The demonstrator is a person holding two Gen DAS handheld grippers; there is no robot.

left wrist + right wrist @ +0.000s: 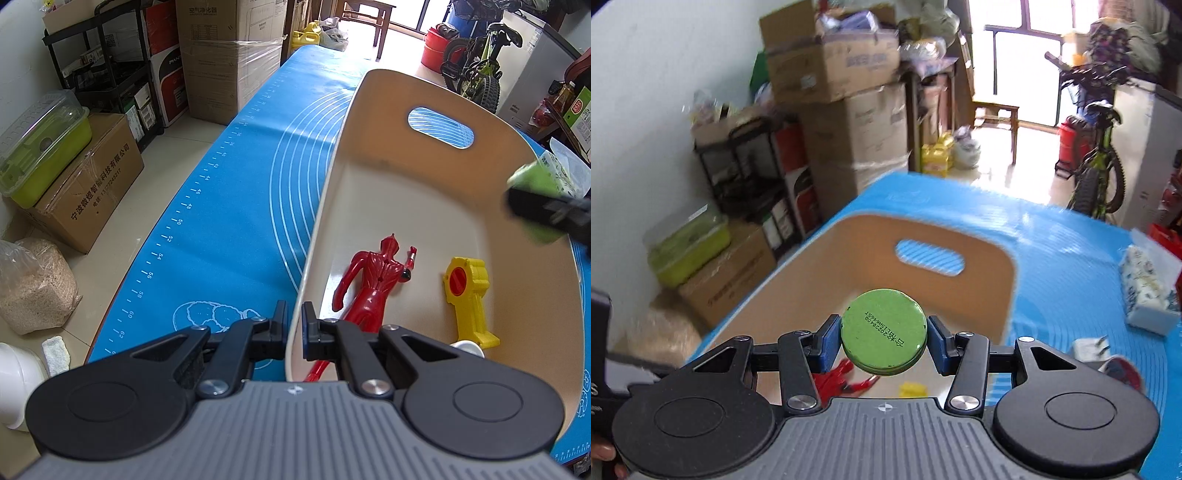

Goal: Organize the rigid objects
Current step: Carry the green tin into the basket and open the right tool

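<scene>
Green tin (883, 332) sits pinched flat-face-forward in my right claw (882, 345), hovering above the open beige bin (982, 236). Inside the bin lie a red figure (373, 280) and a yellow toy (467, 295), apart from each other. My left claw (294, 332) is clenched on the bin's near wall, steadying it on the blue-matted worktop (221, 206). Step in hand, as I judge it: lower the tin well inside the rim over bare floor between the toys, then open; keep the left grip firm.
</scene>
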